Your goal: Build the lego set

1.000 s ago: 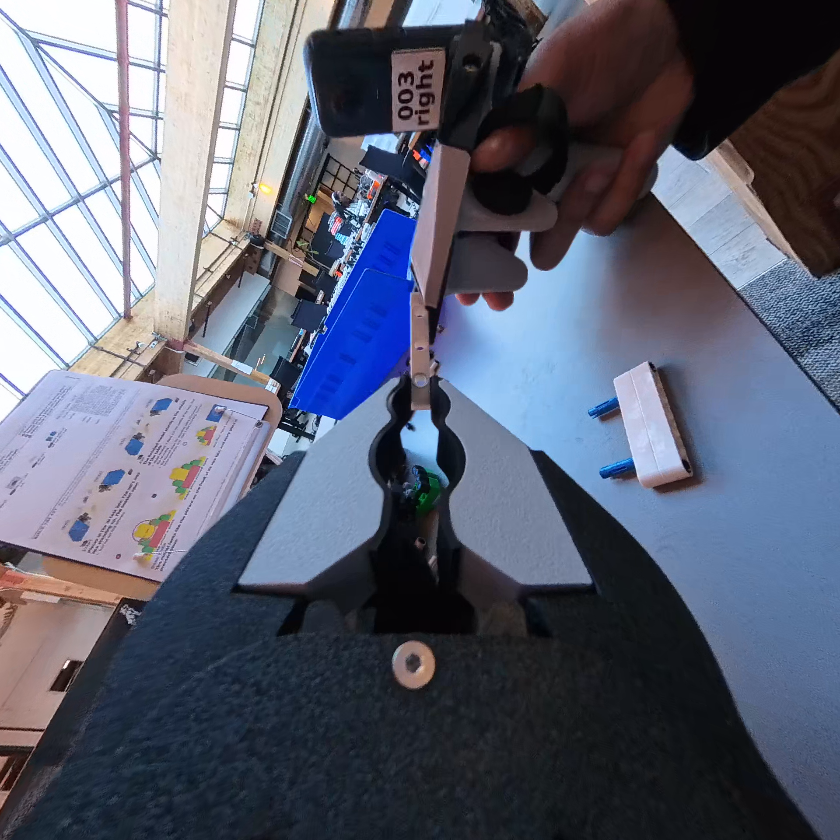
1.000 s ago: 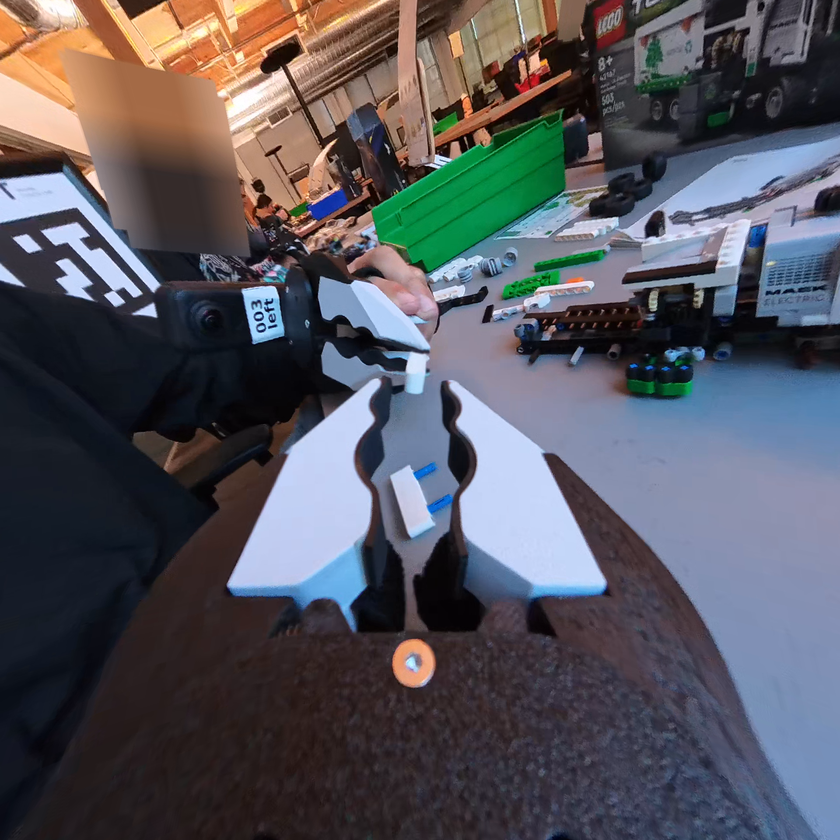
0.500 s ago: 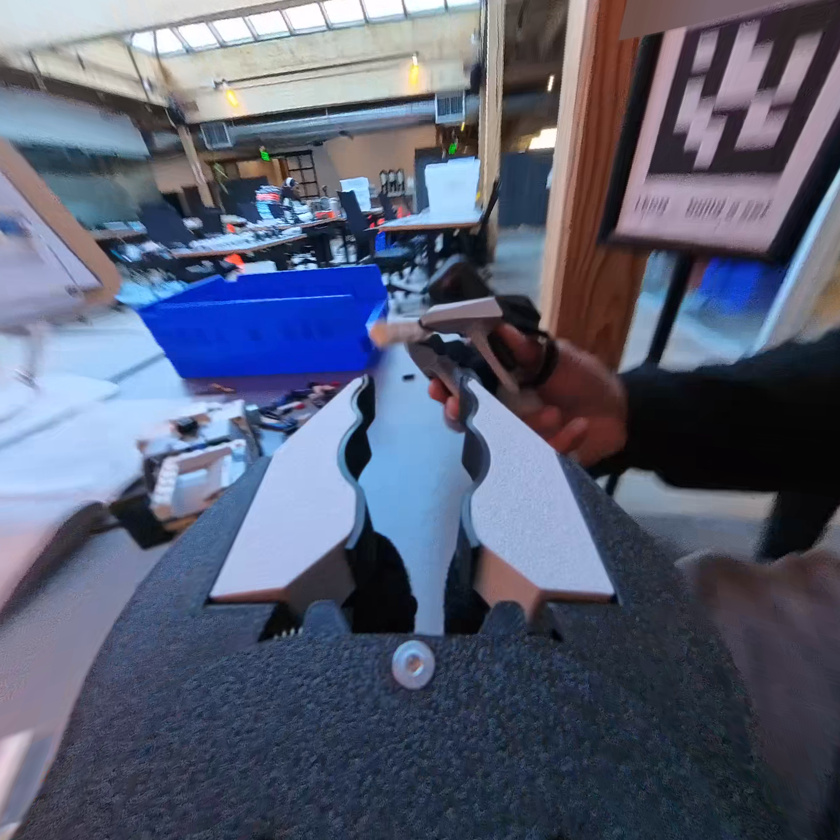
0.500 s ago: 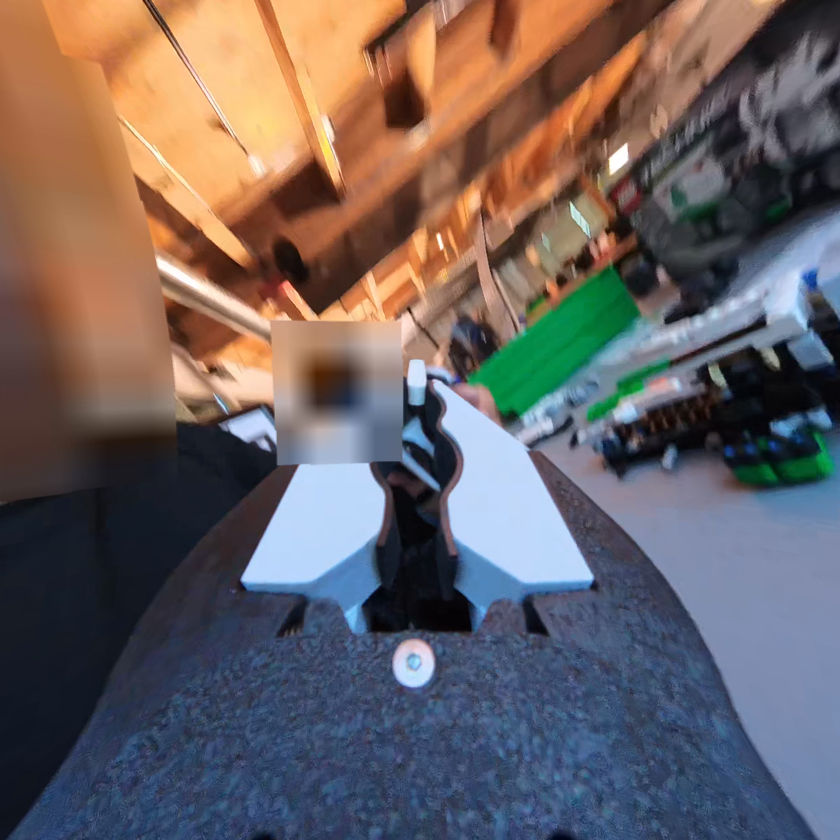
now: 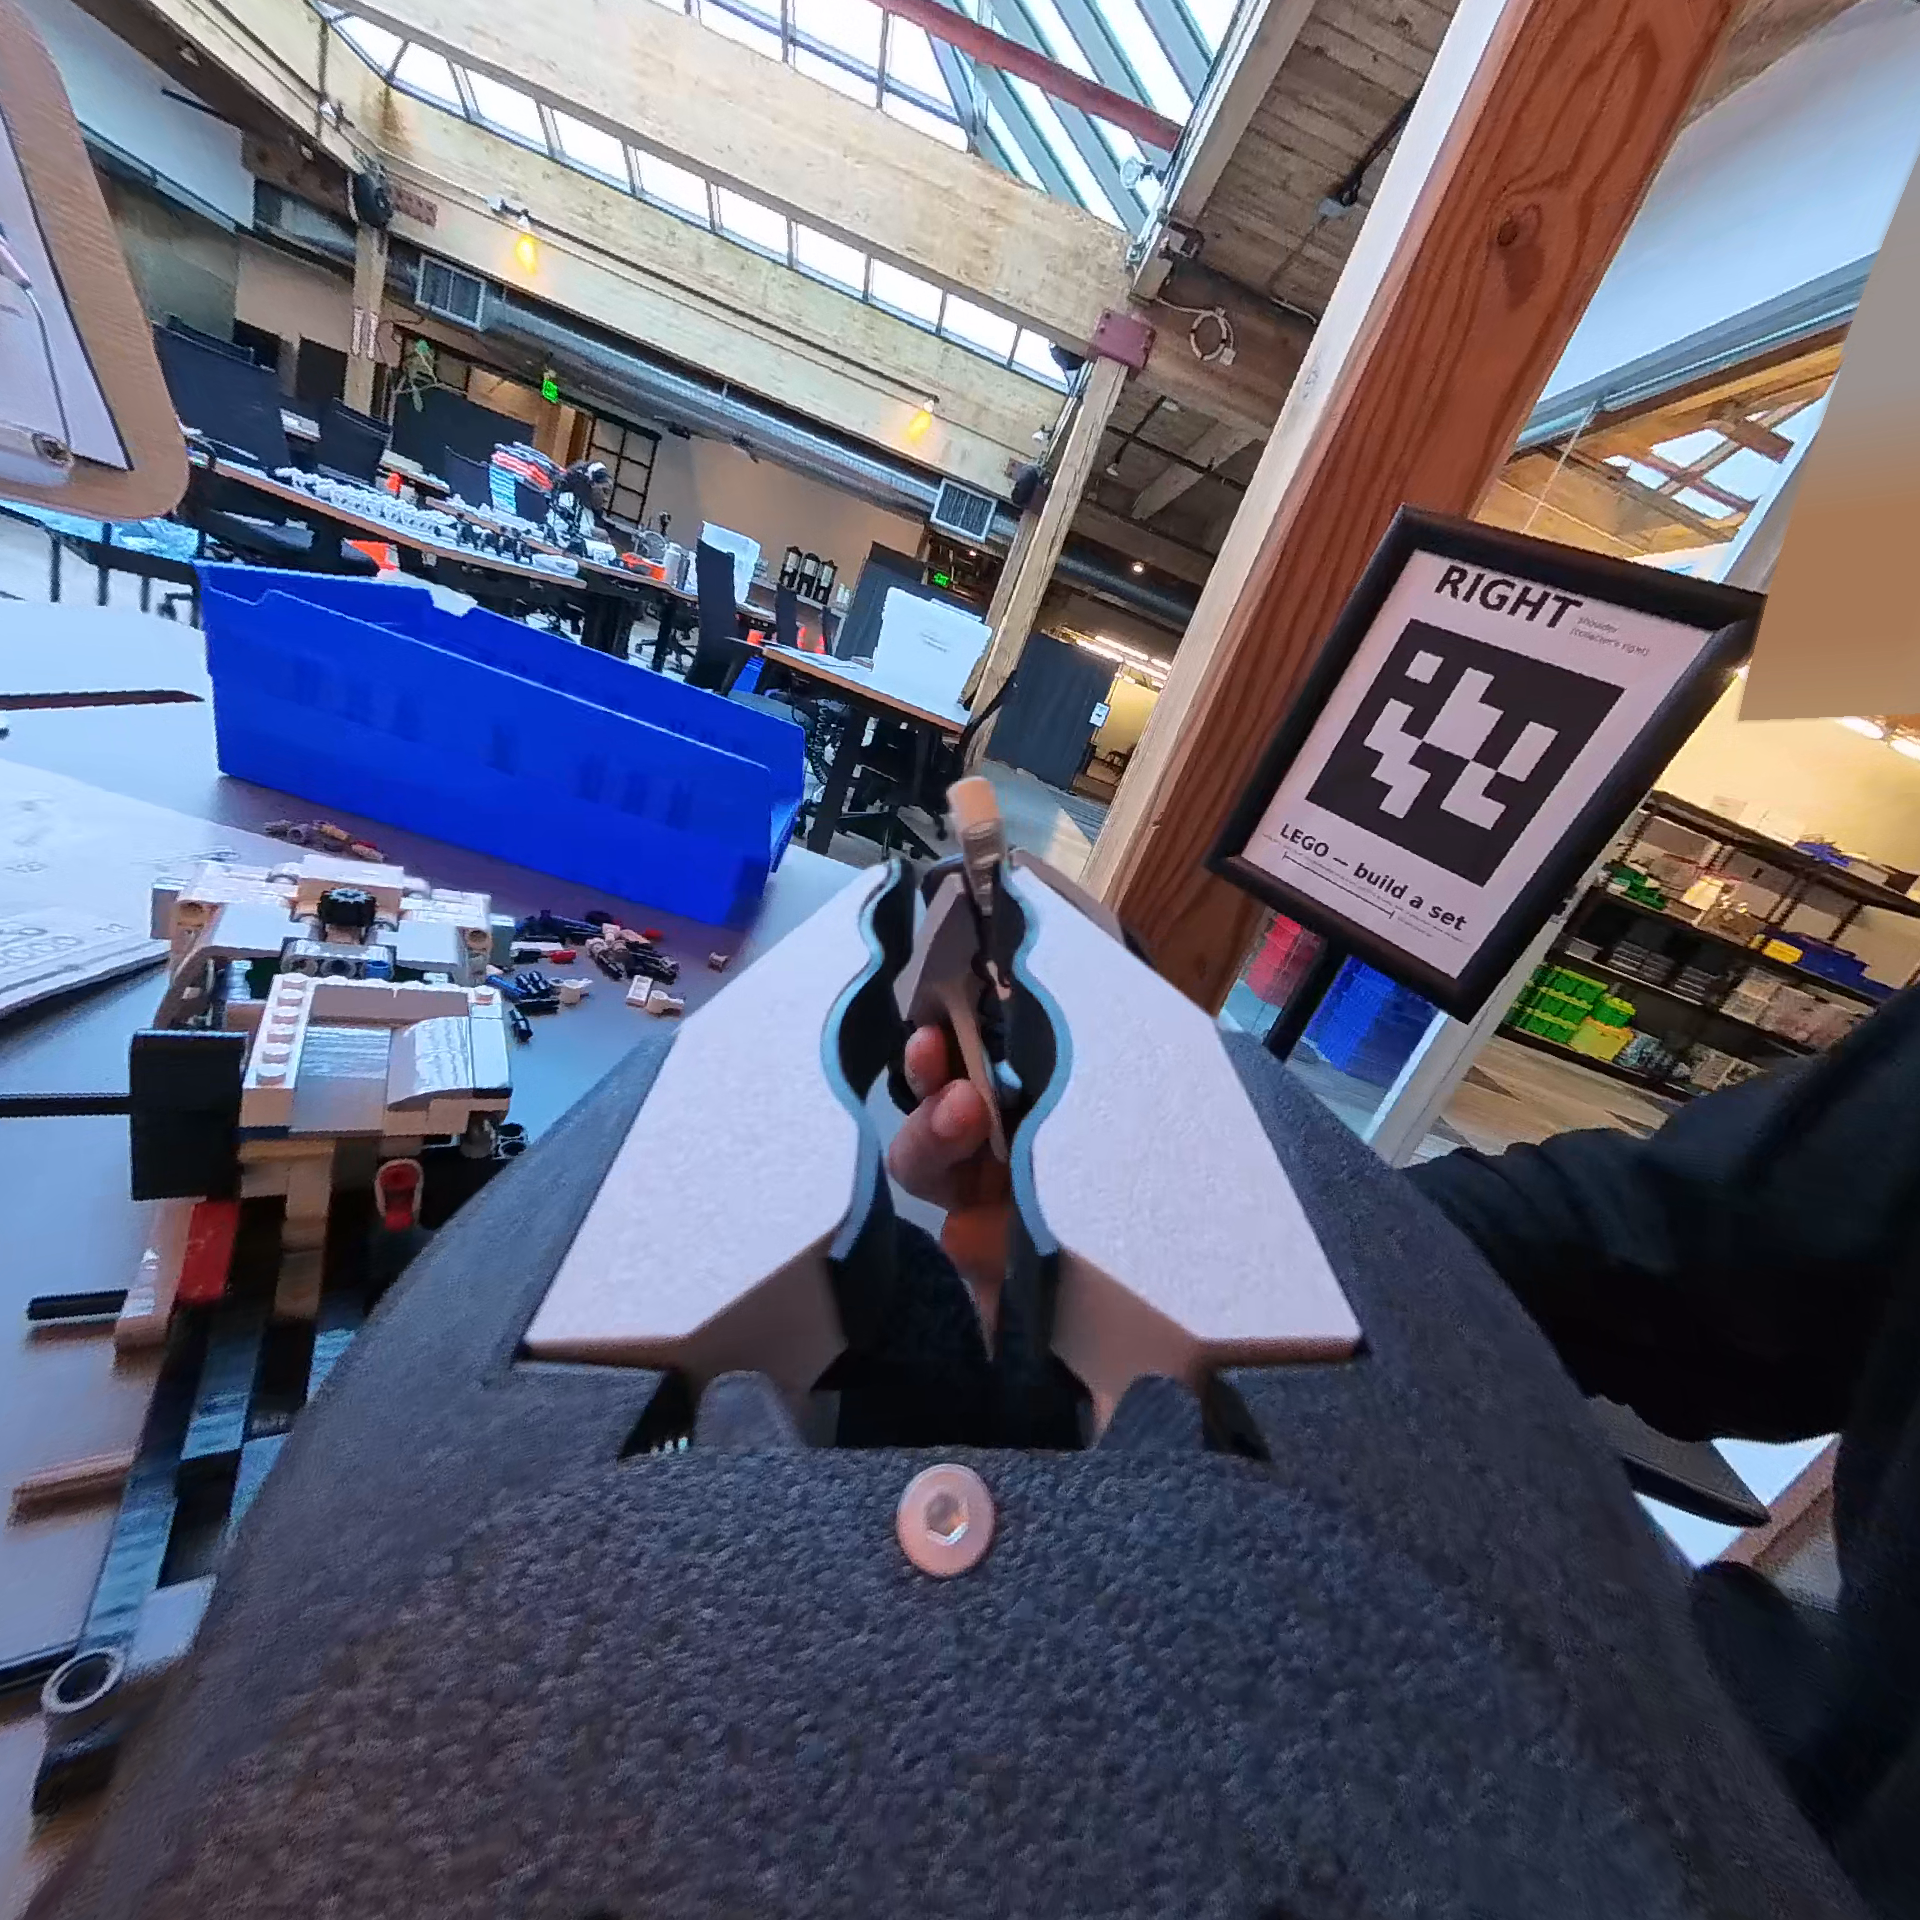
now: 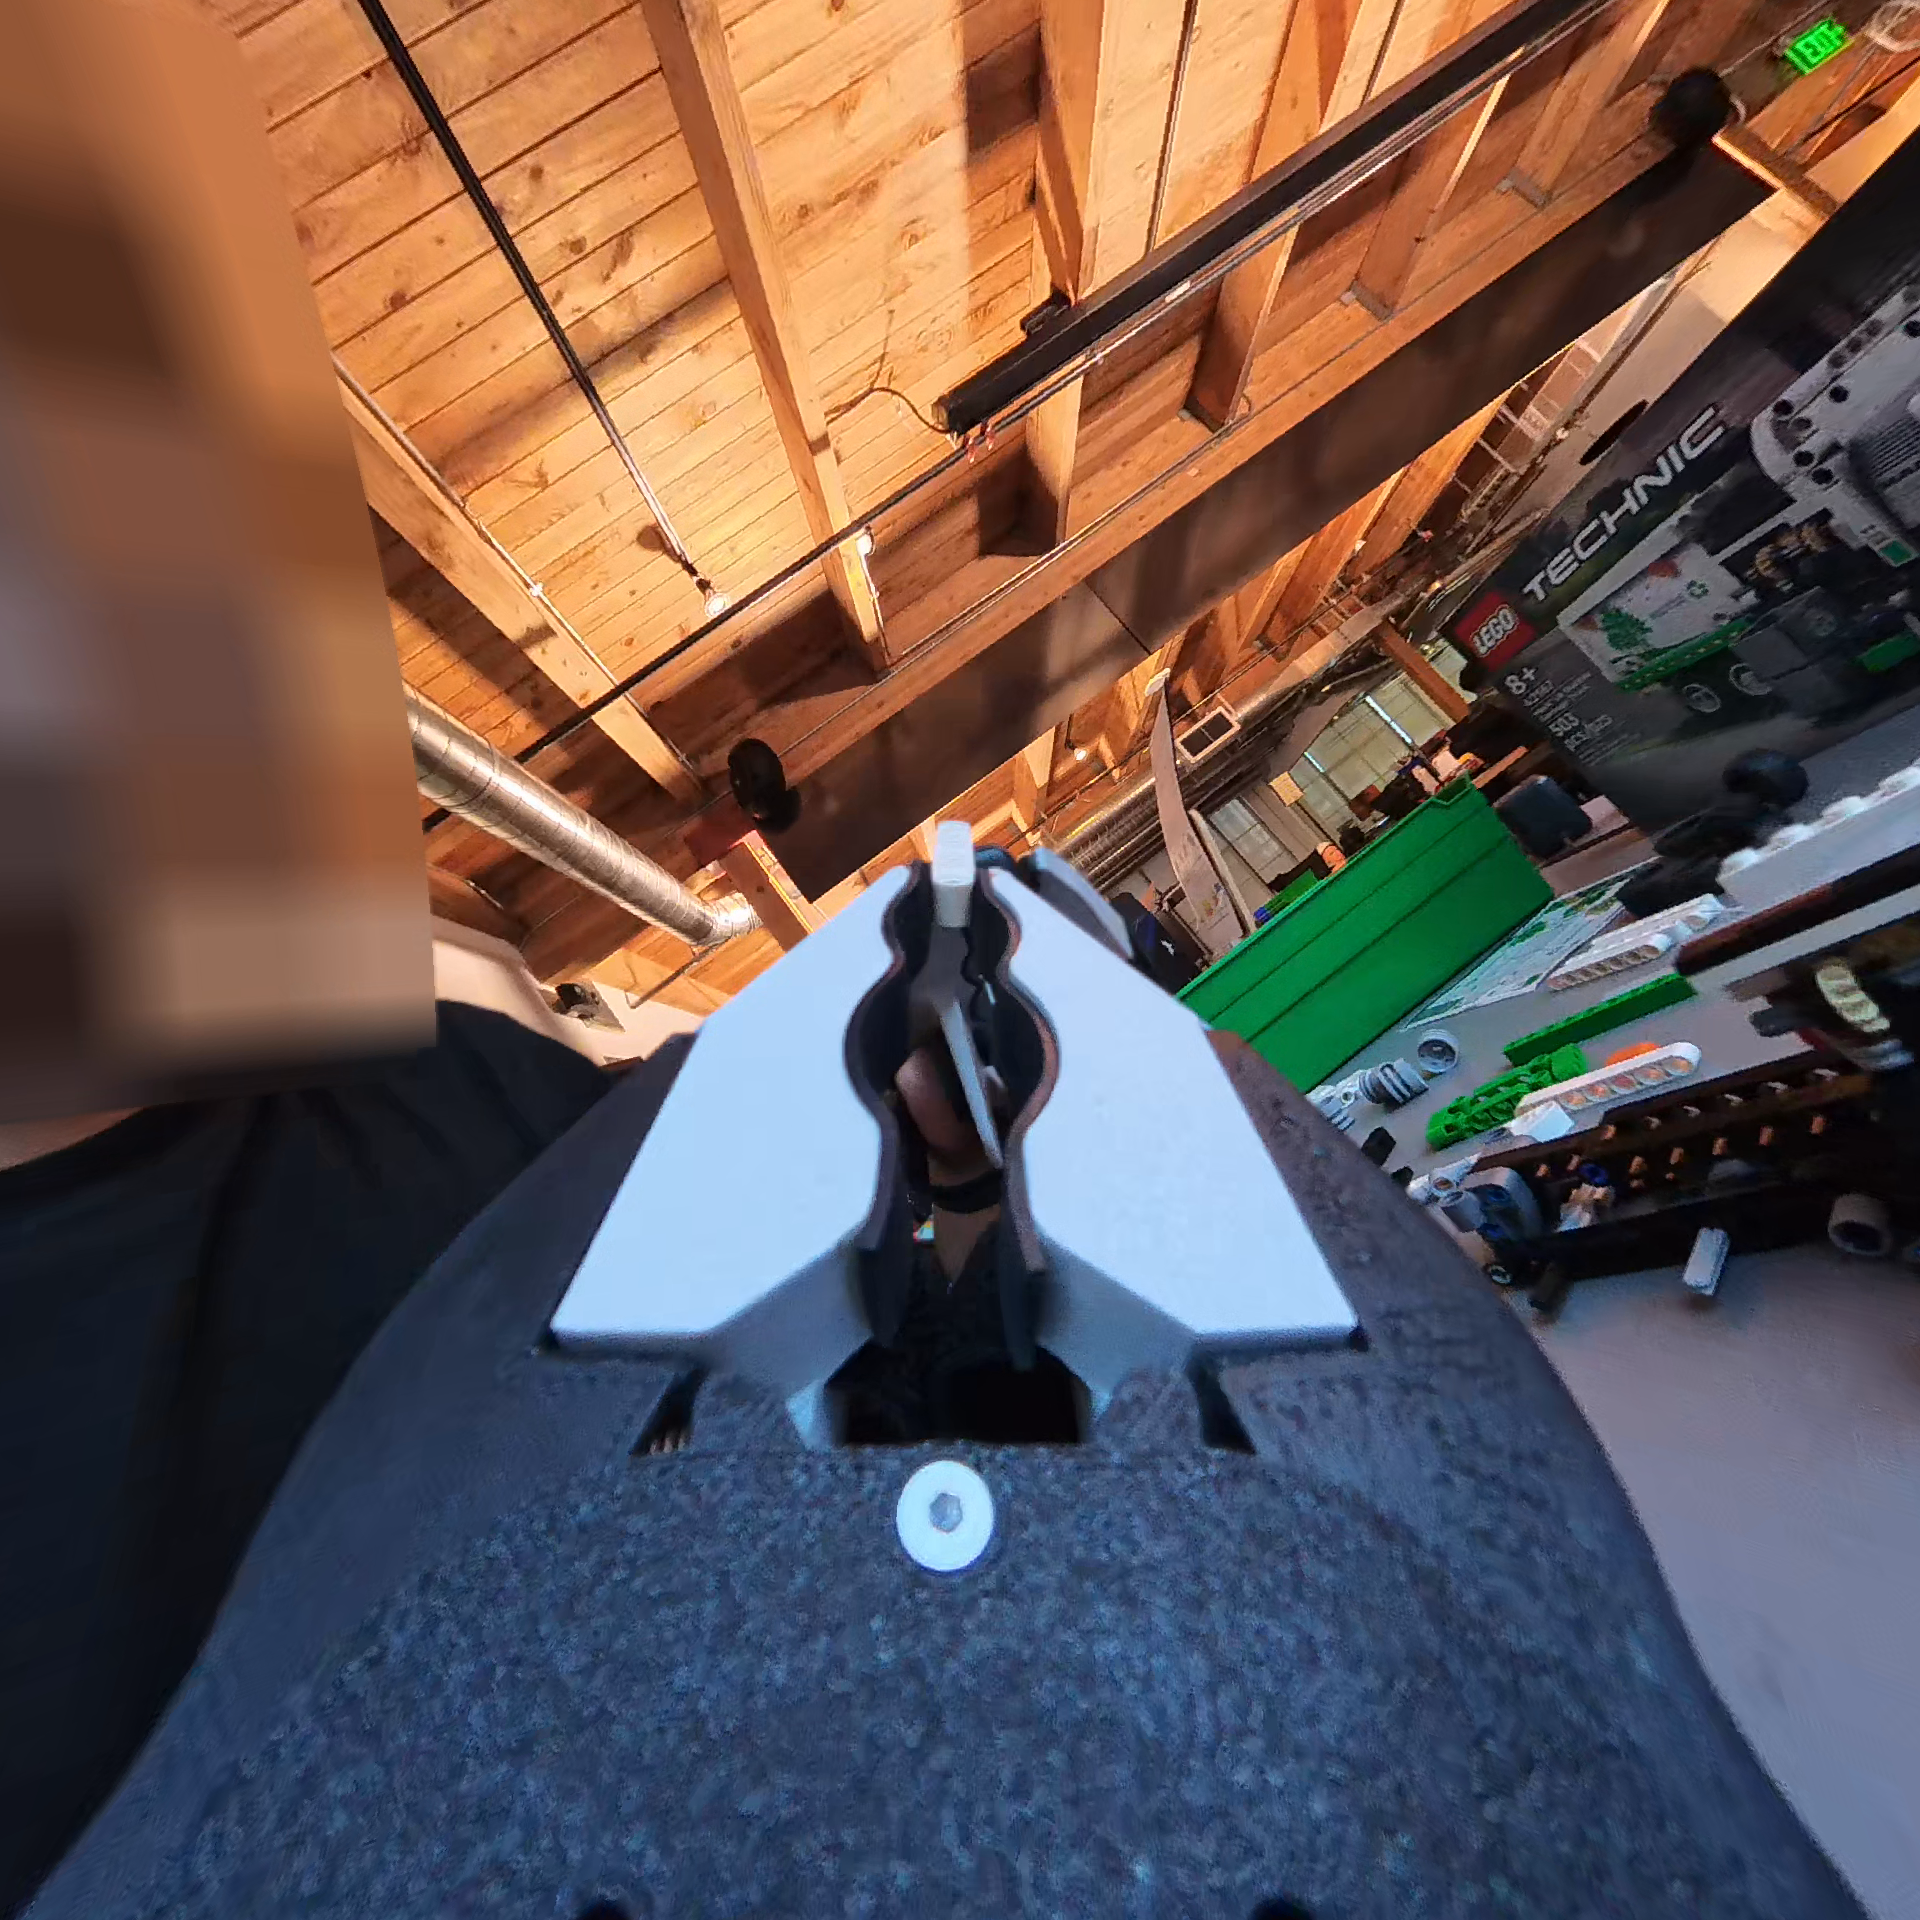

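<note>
Left gripper (image 5: 951, 883): jaws nearly together, grip cannot be told | Right gripper (image 6: 951, 883): jaws nearly together, grip cannot be told | Small white piece (image 5: 977, 821): at the meeting tips, held aloft | Bins: one blue bin (image 5: 488, 748), one green bin (image 6: 1371, 935), contents hidden | Truck model (image 5: 322, 1029): one, on grey table (image 5: 62, 1226), loose pieces (image 5: 613, 956) beside it.

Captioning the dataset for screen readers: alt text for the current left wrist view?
The left gripper faces the right gripper tip to tip, both closing on a small pale Lego piece held in the air. To the left, a part-built white Lego truck sits on the grey table before a blue bin.
</note>
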`<state>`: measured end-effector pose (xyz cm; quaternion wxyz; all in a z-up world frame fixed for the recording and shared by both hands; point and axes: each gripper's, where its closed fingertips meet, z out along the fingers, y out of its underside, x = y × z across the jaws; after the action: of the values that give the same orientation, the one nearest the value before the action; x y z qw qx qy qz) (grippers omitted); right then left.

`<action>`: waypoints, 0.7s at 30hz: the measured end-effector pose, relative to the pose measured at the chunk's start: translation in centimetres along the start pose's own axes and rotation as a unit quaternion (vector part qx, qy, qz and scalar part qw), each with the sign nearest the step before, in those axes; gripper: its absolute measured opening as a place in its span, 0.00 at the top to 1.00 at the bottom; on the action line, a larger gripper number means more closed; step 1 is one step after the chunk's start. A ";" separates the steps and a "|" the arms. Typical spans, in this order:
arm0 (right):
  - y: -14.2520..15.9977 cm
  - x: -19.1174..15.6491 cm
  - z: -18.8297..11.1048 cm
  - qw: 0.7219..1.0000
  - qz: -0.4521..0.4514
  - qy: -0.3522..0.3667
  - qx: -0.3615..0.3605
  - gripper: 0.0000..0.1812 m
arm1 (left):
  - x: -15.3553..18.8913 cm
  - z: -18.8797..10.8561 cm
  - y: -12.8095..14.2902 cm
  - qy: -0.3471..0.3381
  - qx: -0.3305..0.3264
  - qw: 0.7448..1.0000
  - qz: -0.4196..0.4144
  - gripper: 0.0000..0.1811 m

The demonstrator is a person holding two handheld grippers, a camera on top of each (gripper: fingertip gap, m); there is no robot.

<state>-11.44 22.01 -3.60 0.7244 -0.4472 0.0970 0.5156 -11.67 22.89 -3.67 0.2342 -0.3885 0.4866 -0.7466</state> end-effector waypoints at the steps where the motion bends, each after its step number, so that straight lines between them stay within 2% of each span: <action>1: -0.1 0.1 0.0 1.000 0.004 0.002 0.003 0.96 | 0.1 0.1 0.0 -0.002 0.000 1.000 0.004 0.96; 2: -0.2 0.3 -0.1 1.000 0.008 0.005 0.005 0.96 | 0.2 0.2 -0.1 -0.002 0.000 1.000 0.006 0.98; 10: 0.5 0.1 -0.2 1.000 0.009 0.012 -0.012 0.96 | 0.5 0.0 0.2 0.000 -0.007 0.999 0.034 0.98; 12: 0.5 0.2 -0.2 1.000 0.002 0.019 -0.013 0.96 | 0.3 0.0 0.6 -0.001 -0.018 0.999 0.048 0.94; 16: 0.5 0.1 0.0 0.998 -0.045 0.034 -0.003 0.96 | 0.4 0.3 0.5 -0.003 -0.003 1.000 0.023 0.93; 21: 1.1 0.3 0.4 0.997 -0.058 0.044 -0.022 0.96 | 0.5 0.5 0.0 0.011 0.020 0.999 -0.025 0.96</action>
<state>-12.33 22.53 -4.11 0.7376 -0.4907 0.0917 0.4547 -11.53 22.30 -3.37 0.2179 -0.3875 0.4645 -0.7659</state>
